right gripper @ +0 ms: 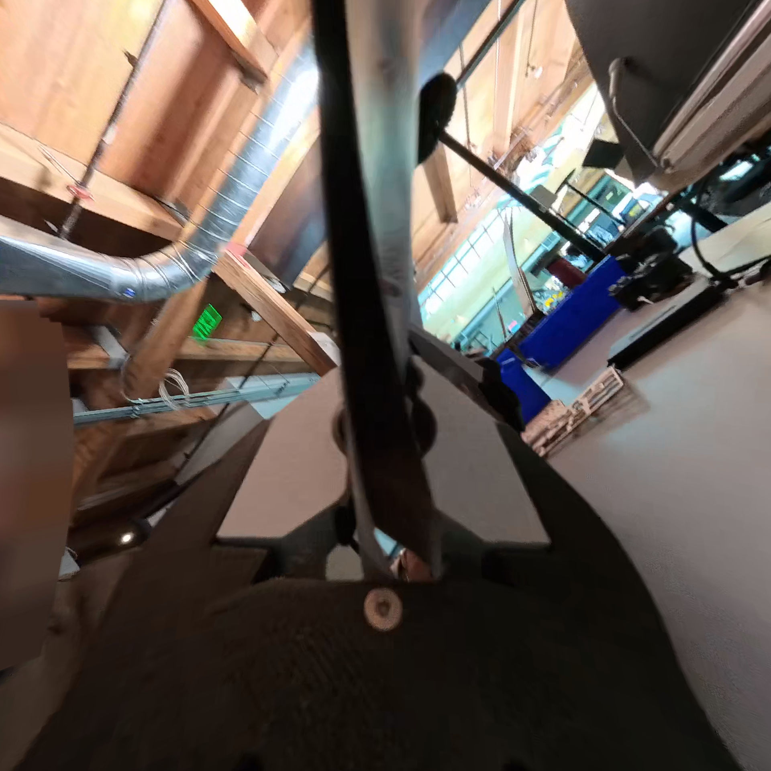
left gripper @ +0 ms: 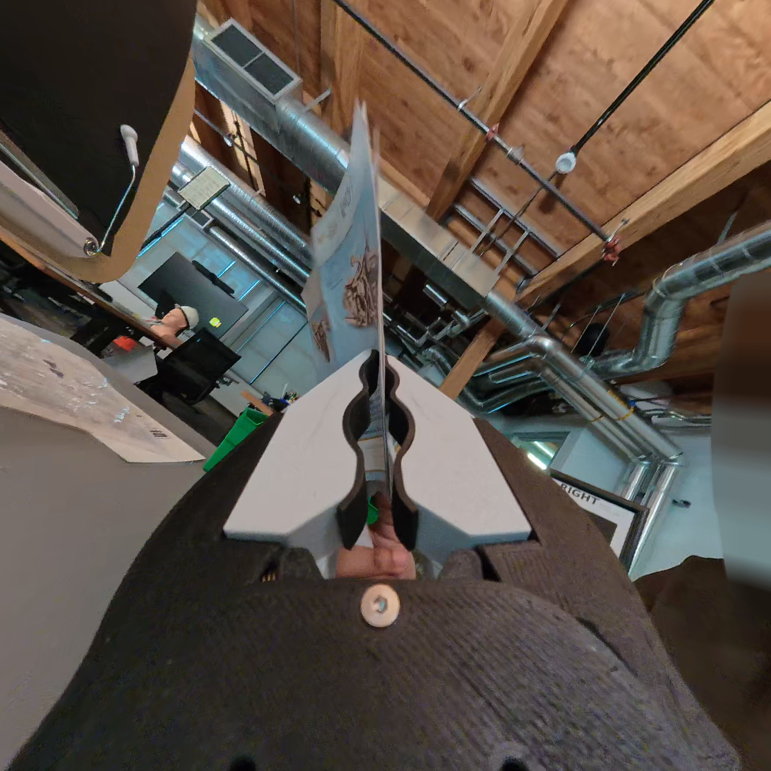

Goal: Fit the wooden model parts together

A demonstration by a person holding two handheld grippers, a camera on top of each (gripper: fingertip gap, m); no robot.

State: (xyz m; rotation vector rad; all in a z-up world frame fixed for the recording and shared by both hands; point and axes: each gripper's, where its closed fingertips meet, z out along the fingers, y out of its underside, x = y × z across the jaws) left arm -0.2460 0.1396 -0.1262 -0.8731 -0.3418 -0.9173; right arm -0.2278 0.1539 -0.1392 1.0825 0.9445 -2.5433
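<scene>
Both grippers point up toward the ceiling. My left gripper (left gripper: 379, 365) is shut on a thin light-blue printed sheet (left gripper: 354, 258) with brown pictures, seen edge-on and standing up from the jaws. My right gripper (right gripper: 388, 367) is shut on a thin sheet (right gripper: 375, 208) that looks dark and blurred, edge-on. I cannot tell whether it is the same sheet. Flat laser-cut wooden model panels (right gripper: 580, 402) lie on the grey table (right gripper: 676, 479) to the right of the right gripper. No wooden part shows in the left wrist view.
In the left wrist view a grey table (left gripper: 62, 521) with a white paper (left gripper: 83, 396) lies at the left, with a green bin (left gripper: 238, 434) beyond it. A black stand arm (right gripper: 521, 187), a blue bin (right gripper: 559, 333) and dark equipment (right gripper: 651, 267) sit past the wooden panels. The grippers are tip to tip, or close to it.
</scene>
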